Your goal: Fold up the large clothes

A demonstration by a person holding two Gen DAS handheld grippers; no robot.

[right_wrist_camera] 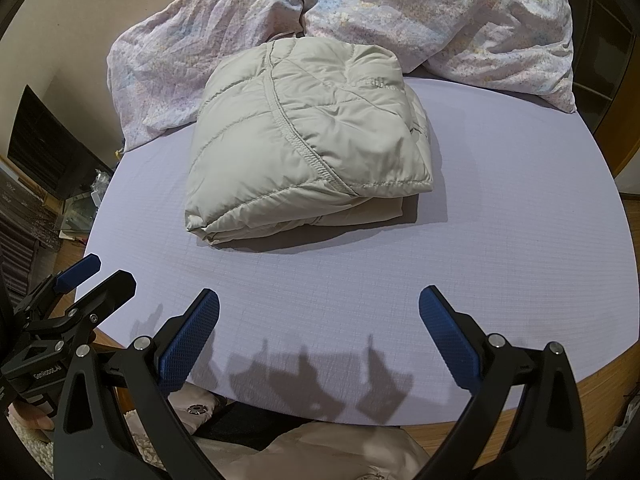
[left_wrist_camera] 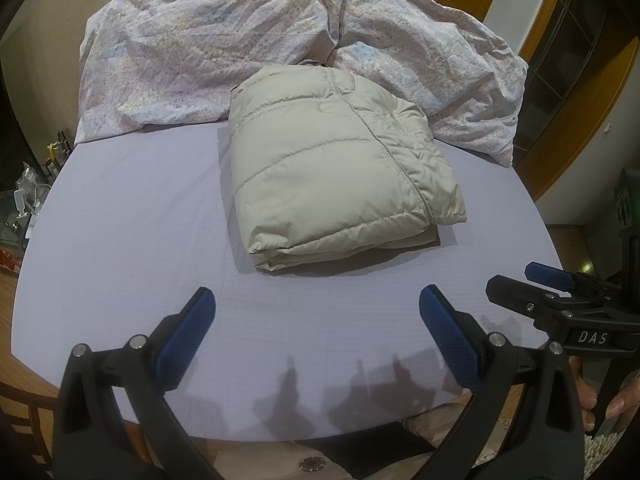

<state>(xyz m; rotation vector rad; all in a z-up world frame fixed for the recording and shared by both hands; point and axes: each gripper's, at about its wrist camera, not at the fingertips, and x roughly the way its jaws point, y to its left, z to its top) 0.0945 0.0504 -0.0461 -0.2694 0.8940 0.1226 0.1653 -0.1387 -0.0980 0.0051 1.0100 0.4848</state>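
Note:
A beige puffer jacket (left_wrist_camera: 336, 168) (right_wrist_camera: 308, 140) lies folded into a compact bundle on the lilac bed sheet (left_wrist_camera: 132, 220) (right_wrist_camera: 500, 248), its stitched hem facing me. My left gripper (left_wrist_camera: 316, 320) hovers open over the near part of the bed, well short of the jacket, with nothing between its blue pads. The right gripper (right_wrist_camera: 318, 320) is open too, also near the front edge and holding nothing. Each gripper shows at the side of the other's view: the right gripper (left_wrist_camera: 532, 276) and the left gripper (right_wrist_camera: 96, 272).
A crumpled floral duvet (left_wrist_camera: 240, 48) (right_wrist_camera: 440, 12) is heaped behind the jacket along the far side of the bed. A wooden door frame (left_wrist_camera: 560, 80) stands at right. Cluttered furniture (right_wrist_camera: 40, 184) sits left of the bed. A hand (left_wrist_camera: 600, 396) holds the right gripper's handle.

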